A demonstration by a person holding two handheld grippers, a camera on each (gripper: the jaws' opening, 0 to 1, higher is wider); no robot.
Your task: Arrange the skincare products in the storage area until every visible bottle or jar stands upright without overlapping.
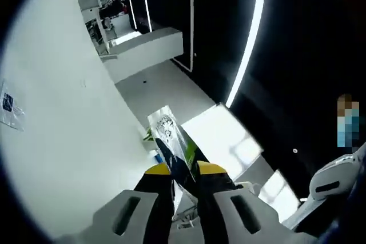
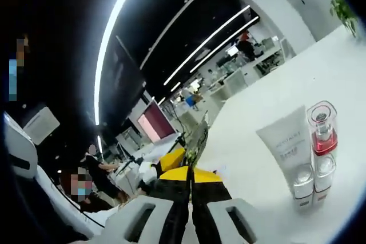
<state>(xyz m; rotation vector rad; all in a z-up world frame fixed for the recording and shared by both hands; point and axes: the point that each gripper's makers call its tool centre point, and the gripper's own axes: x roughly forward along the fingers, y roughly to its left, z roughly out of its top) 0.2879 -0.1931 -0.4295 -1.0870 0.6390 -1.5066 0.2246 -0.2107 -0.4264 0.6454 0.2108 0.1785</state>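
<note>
jaws of the left gripper (image 1: 184, 171) and right gripper (image 2: 190, 176) each pinch a thin foil sachet (image 1: 173, 141).

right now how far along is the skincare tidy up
Done: a white tube and a clear bottle with red liquid stand upright side by side on the white table. In hand: the left gripper and the right gripper each pinch a thin foil sachet. Left: setting it down.

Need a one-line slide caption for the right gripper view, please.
Right gripper shut on a thin sachet; white tube and red-capped bottle stand upright on the white table.
</note>
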